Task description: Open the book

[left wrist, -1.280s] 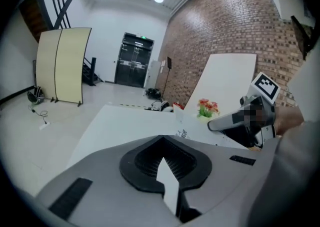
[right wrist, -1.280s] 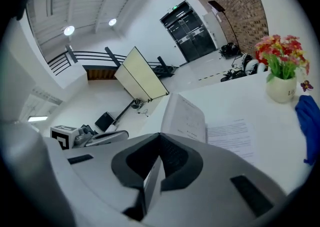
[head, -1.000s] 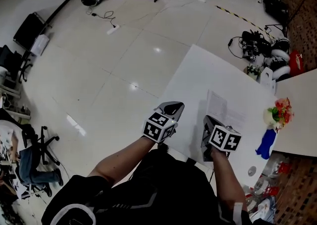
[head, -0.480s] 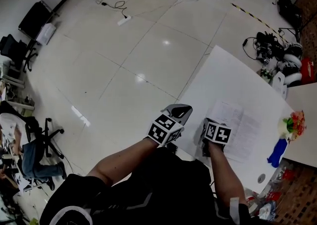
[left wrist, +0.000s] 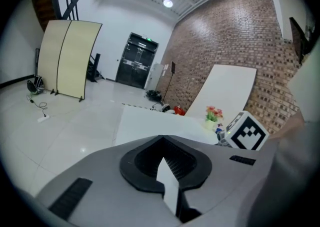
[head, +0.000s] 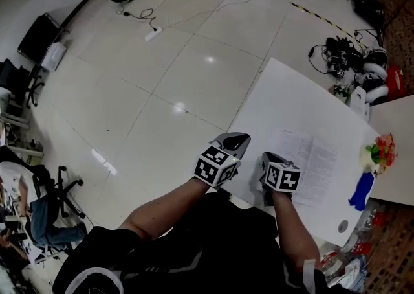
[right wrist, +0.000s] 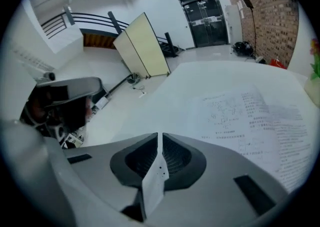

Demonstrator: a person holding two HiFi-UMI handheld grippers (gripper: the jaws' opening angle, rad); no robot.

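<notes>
Dropping flat since a second ago, the raised page (head: 290, 149) leaves the book (head: 318, 168) open on the table (head: 284, 89) just ahead of the right gripper (head: 266, 160), which, like the left gripper (head: 237, 142), is pinched closed and empty, so the task looks done.

I can make out no word or number anywhere. The book (right wrist: 250, 116) lies with pages full of print and a small diagram, all too fine and blurred to read. The green sign (left wrist: 146, 38) over the door (left wrist: 136, 61) is just as illegible.

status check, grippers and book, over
Left gripper shut, empty; right gripper shut, empty. Book lies open on table, pages up. Nothing on it; flowers off to the side.
</notes>
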